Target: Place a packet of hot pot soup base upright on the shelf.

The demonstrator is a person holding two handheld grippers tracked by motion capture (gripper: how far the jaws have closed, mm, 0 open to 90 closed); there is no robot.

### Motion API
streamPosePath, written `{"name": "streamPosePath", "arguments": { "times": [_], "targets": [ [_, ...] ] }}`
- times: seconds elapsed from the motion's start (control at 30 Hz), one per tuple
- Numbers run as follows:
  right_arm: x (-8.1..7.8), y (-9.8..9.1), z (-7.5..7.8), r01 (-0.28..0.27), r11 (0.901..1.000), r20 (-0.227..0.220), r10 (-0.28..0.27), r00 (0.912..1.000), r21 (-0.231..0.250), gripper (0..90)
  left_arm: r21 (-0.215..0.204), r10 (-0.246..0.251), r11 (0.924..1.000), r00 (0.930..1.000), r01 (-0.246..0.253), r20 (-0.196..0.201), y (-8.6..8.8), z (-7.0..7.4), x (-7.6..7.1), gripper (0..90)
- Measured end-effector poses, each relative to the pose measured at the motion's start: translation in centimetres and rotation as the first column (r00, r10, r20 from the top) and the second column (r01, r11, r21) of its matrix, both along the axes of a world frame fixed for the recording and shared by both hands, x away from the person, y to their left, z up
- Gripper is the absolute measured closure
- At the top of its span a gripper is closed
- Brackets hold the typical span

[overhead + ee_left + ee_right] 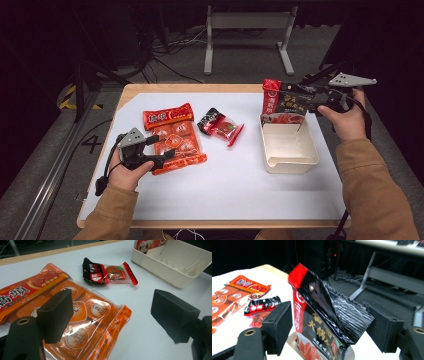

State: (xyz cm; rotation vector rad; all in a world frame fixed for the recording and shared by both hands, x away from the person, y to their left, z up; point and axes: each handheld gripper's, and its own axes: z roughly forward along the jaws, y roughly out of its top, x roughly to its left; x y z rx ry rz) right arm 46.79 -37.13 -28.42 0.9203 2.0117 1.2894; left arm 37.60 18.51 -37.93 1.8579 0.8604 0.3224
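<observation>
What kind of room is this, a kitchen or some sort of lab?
Probably a lab or recording studio, not a kitchen: dark curtained surroundings, loose cables on the floor, a metal stand behind the table, and snack packets laid out on a white sheet.

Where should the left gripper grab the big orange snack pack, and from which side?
Grip the flat sealed strip along the near edge of the orange snack pack, coming in low from the person's side. The pack lies flat on the white table, its middle bulging with round pieces, so only that thin strip looks pinchable. The left gripper already hangs over that end, jaws open.
</observation>
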Motion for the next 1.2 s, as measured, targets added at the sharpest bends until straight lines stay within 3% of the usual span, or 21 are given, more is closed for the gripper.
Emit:
{"name": "streamPosePath", "arguments": {
  "times": [0.17,0.33,0.5,0.63,0.8,1.0,1.2],
  "targets": [
    [-2.1,1.0,1.2,-0.002,0.9998,0.034,0.003,0.9994,-0.020,24.0,-0.002,-0.007,1.0000,0.9999,0.007,0.007,-0.2,0.1,0.2,19.1],
    [-3.5,1.8,1.4,0.022,0.9990,0.057,-0.020,0.9982,-0.040,25.0,-0.002,-0.009,1.0000,0.9999,0.009,0.010,-0.1,0.2,0.2,19.1],
    [-5.5,2.3,2.1,0.021,0.9997,0.112,-0.020,0.9935,-0.012,25.0,-0.004,-0.007,1.0000,0.9999,0.007,0.012,-0.1,0.2,0.2,19.1],
    [-6.8,3.0,1.9,-0.027,0.9992,0.094,0.024,0.9953,0.030,24.5,0.001,-0.013,0.9999,0.9997,0.013,0.022,0.0,0.2,0.0,19.0],
    [-8.8,4.6,0.3,-0.078,0.9936,0.065,0.073,0.9952,0.081,24.8,-0.012,-0.023,0.9996,0.9994,0.024,0.027,0.0,0.2,-0.4,18.1],
    [-10.1,6.2,-0.9,-0.114,0.9894,0.044,0.111,0.9929,0.089,26.5,-0.044,-0.033,0.9985,0.9991,0.034,0.028,0.4,0.0,-0.7,17.2],
    [-10.5,8.0,-2.0,-0.147,0.9852,0.028,0.146,0.9889,0.087,28.3,-0.038,-0.035,0.9986,0.9986,0.036,0.039,0.9,0.0,-0.7,17.5]
  ]
}}
